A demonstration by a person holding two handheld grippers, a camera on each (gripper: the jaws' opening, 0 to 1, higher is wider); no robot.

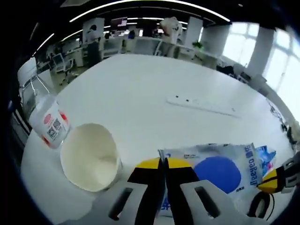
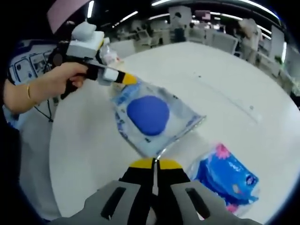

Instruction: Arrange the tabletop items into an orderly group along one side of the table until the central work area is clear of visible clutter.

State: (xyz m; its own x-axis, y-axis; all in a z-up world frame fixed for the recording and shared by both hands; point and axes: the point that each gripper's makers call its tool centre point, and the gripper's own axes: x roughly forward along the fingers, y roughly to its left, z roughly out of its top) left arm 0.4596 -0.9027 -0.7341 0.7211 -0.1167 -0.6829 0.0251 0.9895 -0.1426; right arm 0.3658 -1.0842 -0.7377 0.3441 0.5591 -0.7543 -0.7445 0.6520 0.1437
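Both grippers, left [image 1: 164, 164] and right [image 2: 154, 163], pinch the clear pouch [image 2: 152, 117]'s opposite edges.

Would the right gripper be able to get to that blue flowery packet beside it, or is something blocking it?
Probably not yet: the right gripper is shut on an edge of the clear bag with the blue disc, so it is occupied. Otherwise the way looks free; the flowery packet lies on bare table beside it.

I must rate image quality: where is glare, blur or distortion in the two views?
Left gripper view: bright windows wash out the upper right; fisheye curves the white table; the bottle label is soft. Right gripper view: the clear bag is fairly sharp, the office background blurred, ceiling lights glaring.
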